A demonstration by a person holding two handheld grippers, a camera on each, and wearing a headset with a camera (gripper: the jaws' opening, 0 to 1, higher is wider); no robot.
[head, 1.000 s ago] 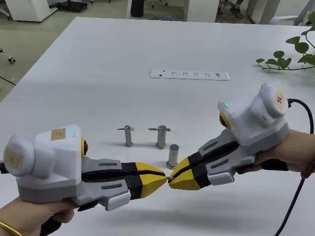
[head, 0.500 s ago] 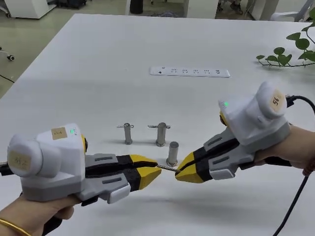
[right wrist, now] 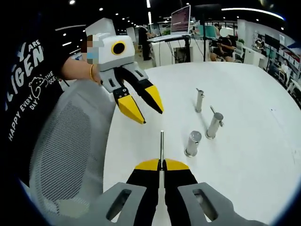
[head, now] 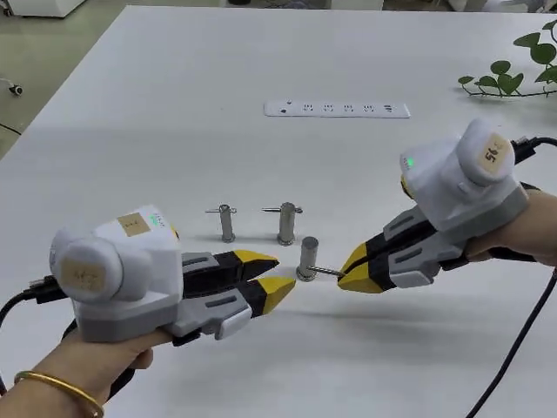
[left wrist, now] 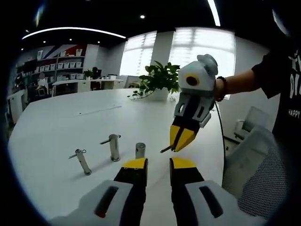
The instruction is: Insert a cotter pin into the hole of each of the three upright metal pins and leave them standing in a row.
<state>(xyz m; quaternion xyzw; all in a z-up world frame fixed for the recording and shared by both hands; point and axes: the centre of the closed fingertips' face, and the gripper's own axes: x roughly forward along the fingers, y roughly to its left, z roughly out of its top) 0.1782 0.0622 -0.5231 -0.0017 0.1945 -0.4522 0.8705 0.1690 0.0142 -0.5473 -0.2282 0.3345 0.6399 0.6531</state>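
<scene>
Cotter pin [head: 325,272] is sitting clamped in the right gripper [head: 345,278], whose jaws are pressing shut on its rear end. In the right gripper view the cotter pin [right wrist: 162,143] is sticking straight out from the tips of the right gripper [right wrist: 162,165], towards the top of the frame.

The bare metal pin [head: 307,259] is standing upright just below the centre of the head view, directly left of the cotter pin's free end. The cotter pin's long axis is running nearly level, right to left, crossing the upright pin low on its shaft. In the right gripper view the bare metal pin [right wrist: 193,143] is lying to the right of the cotter pin with a gap between them. The hole is too small to make out, so I judge the tip is needing a lift and a swing towards the pin's upper end. The right gripper is the nearer one.

The left gripper [head: 284,271] is hovering at lower left with jaws parted, gripping nothing.

Behind, the left metal pin [head: 226,225] and middle metal pin [head: 286,225] are standing on the white table [head: 174,104], each carrying an inserted cotter pin through its upper end.
</scene>
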